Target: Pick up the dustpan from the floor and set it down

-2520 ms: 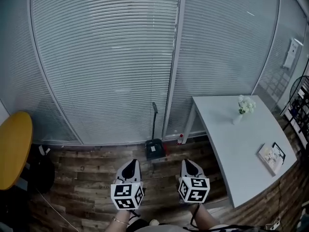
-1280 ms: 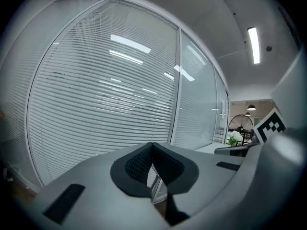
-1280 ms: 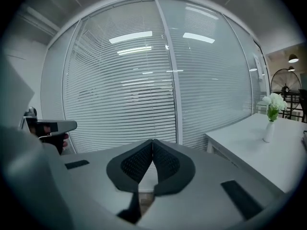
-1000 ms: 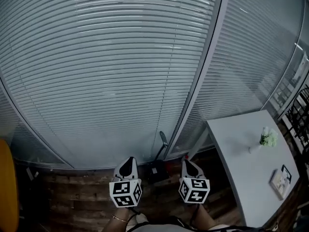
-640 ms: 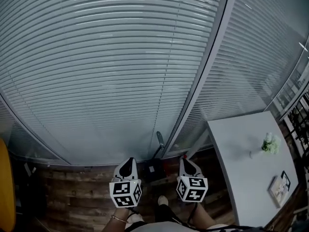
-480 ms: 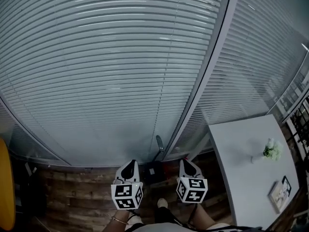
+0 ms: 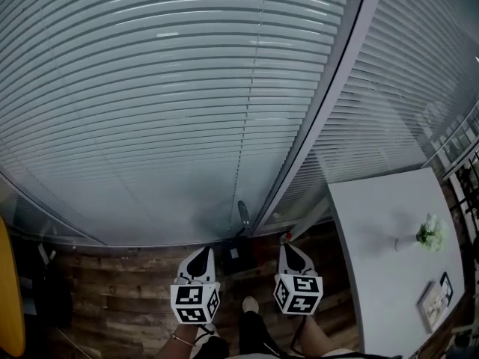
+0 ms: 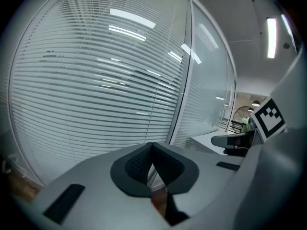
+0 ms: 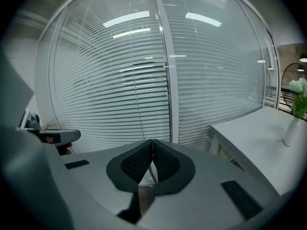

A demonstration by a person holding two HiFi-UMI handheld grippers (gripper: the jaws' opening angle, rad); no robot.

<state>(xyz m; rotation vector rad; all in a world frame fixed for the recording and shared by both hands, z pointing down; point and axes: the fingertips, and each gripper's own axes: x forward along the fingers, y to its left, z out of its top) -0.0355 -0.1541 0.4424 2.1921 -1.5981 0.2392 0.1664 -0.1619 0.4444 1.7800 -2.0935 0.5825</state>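
The dark dustpan [image 7: 237,258] stands on the wooden floor against the blinds, its long handle [image 7: 242,217] rising upright. My left gripper [image 7: 198,259] and right gripper [image 7: 293,254] hang on either side of it, a little nearer to me, both pointing at the wall. Each is shut with nothing between its jaws. In the left gripper view the jaws [image 8: 152,147] meet tip to tip, and the same shows in the right gripper view [image 9: 152,144]. Most of the dustpan is hidden behind the gripper bodies in those two views.
Glass walls with white blinds [image 7: 187,103] and a grey post [image 7: 322,126] fill the front. A white table [image 7: 389,253] with a small flower vase [image 7: 428,232] and a booklet [image 7: 434,299] stands at the right. A yellow round tabletop [image 7: 7,298] edges the left.
The view has closed in on the wall and floor. Both grippers have sunk and moved forward toward the dustpan, which now sits between them. The jaws stayed shut.
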